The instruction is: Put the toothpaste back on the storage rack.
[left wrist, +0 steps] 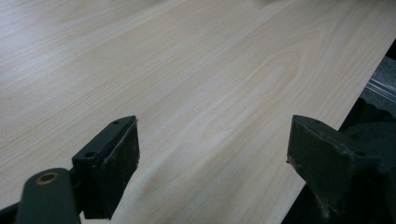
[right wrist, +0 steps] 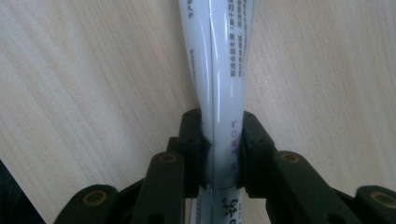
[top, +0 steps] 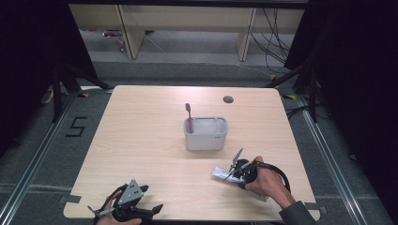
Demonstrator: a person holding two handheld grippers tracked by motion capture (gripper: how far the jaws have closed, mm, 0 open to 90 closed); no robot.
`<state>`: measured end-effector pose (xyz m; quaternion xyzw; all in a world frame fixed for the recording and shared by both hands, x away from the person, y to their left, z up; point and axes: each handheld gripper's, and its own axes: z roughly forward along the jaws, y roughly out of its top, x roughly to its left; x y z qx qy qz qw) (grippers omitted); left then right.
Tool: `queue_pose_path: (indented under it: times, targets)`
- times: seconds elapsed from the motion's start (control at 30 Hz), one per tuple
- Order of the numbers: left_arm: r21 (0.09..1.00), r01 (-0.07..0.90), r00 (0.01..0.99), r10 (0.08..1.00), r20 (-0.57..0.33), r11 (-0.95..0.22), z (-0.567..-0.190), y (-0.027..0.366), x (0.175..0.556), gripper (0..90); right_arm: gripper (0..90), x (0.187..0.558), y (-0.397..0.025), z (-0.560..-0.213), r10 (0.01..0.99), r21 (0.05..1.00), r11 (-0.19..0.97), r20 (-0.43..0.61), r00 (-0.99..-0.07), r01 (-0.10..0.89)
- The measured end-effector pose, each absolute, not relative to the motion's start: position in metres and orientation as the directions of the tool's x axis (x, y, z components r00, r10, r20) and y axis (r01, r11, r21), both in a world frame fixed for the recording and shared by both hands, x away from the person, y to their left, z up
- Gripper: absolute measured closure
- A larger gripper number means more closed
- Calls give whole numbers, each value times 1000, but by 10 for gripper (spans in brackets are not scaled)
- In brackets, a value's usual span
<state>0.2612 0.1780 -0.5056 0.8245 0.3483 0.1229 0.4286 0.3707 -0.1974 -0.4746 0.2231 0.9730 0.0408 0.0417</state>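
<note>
A white tube with printed text [right wrist: 219,70] lies on the table, and my right gripper [right wrist: 219,149] is shut on it, both jaws pressing its sides. From above, the tube [top: 219,174] pokes out left of the right gripper [top: 237,172] at the table's front right. A grey-white holder [top: 205,133] stands mid-table with a red toothbrush [top: 189,117] upright in its left compartment. My left gripper [top: 141,211] rests at the front left edge, open, with only bare wood between its pads [left wrist: 116,163].
The light wooden table [top: 141,136] has a round cable hole [top: 228,99] at the back. Grey floor with metal rails surrounds it, and shelving legs and cables stand beyond the far edge.
</note>
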Motion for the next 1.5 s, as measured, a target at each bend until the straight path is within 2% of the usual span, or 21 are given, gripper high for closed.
queue_pose_path:
  times: [0.1,0.37,0.53,0.57,0.6,0.9,1.27,1.5]
  targets:
    - [792,474,724,683,-102,-385,-505,178,261,164,743,369,-195,-473,449,80,892,-69,-891,444]
    - [786,469,730,678,-88,-402,-505,179,262,164,747,365,-200,-472,459,138,882,-38,-888,450]
    - [790,468,724,684,-87,-395,-506,178,261,164,748,364,-209,-461,472,221,864,-40,-881,453]
    - [780,461,734,676,-67,-423,-505,180,262,164,749,363,-210,-458,480,251,854,-44,-876,455]
    - [795,470,723,684,-97,-384,-507,177,261,164,748,363,-212,-455,468,278,855,-48,-882,439]
    - [787,470,727,681,-87,-400,-506,178,261,164,748,365,-221,-436,533,452,758,-15,-846,470]
    - [775,463,737,672,-68,-429,-506,179,262,164,748,369,-224,-421,577,585,660,7,-816,471]
    - [780,466,732,677,-73,-419,-505,179,260,164,748,374,-223,-417,551,647,634,9,-835,425]
